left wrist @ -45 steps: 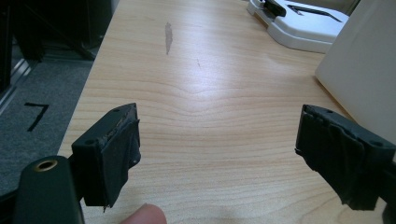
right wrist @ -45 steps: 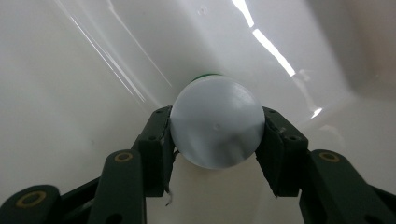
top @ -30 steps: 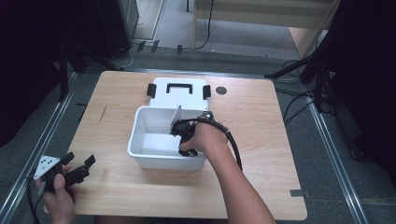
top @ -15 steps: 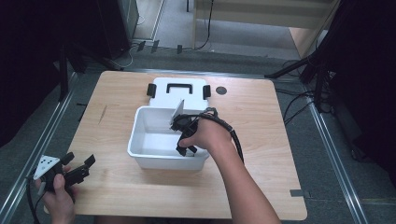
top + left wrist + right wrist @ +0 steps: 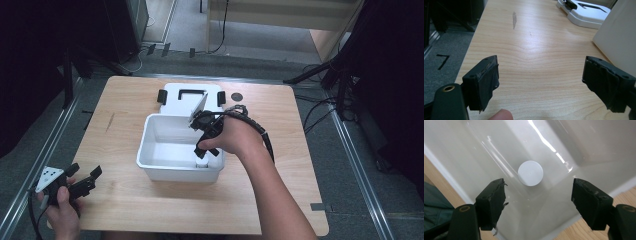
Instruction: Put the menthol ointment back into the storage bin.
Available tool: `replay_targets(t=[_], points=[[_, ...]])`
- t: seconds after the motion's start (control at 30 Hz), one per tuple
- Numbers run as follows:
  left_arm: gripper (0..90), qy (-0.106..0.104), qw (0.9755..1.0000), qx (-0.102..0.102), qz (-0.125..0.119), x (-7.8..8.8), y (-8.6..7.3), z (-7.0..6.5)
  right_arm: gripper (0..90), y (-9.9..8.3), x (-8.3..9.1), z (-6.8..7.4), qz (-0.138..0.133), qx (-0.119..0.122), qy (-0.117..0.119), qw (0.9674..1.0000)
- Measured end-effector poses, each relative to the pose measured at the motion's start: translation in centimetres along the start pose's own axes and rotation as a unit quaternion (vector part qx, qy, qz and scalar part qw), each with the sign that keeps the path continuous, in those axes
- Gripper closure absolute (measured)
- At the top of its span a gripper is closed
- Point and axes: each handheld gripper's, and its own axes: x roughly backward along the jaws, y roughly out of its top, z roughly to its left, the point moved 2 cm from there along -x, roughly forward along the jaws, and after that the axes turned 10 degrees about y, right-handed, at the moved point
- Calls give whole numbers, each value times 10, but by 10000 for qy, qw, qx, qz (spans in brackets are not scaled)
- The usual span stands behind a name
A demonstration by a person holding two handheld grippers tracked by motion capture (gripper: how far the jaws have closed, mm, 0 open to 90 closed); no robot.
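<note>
Your right gripper hangs over the near right corner of the white bin, pointing down into it. Its 2 jaws have just been opening and now stand spread with nothing between them. Below them, in the right gripper view, a small white cylinder stands upright on the bin floor, free of both pads, so it looks as if you have set it there and let go. The bin sits mid-table on the wooden table, with its white lid lying flat just behind it, leaving the top clear for reaching in. Your left gripper rests idle at the near left corner, jaws spread and empty, well apart from the bin.
</note>
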Motion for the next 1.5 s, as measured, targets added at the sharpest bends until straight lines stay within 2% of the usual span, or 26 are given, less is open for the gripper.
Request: replay_targets(t=[0.07, 0.37, 0.6, 0.9, 1.1, 1.33, 1.43, 1.5], points=[[144, -5, 10000, -11, 11, 0, 0, 0, 274, -3, 6, -1, -78, 79, -8, 9999], [144, 0, 10000, -13, 9, 0, 0, 0, 266, -23, 28, -11, -201, -73, -152, 9997], [144, 8, 10000, -35, 14, 0, 0, 0, 268, -48, 40, -21, -265, -190, -212, 9992], [144, 18, 10000, -49, 5, 0, 0, 0, 274, -89, 44, -42, -412, -434, -239, 9979], [144, 24, 10000, -51, 0, 1, 0, -1, 277, -117, 41, -56, -572, -671, -217, 9959], [144, 25, 10000, -53, 17, 1, 0, -1, 282, -151, 26, -77, -996, -955, -148, 9903], [144, 32, 10000, -59, 15, 1, 0, -1, 282, -166, 17, -86, -1255, -1036, -138, 9866], [144, 38, 10000, -61, 13, 0, 0, -1, 281, -176, 11, -92, -1480, -1112, -234, 9824]])
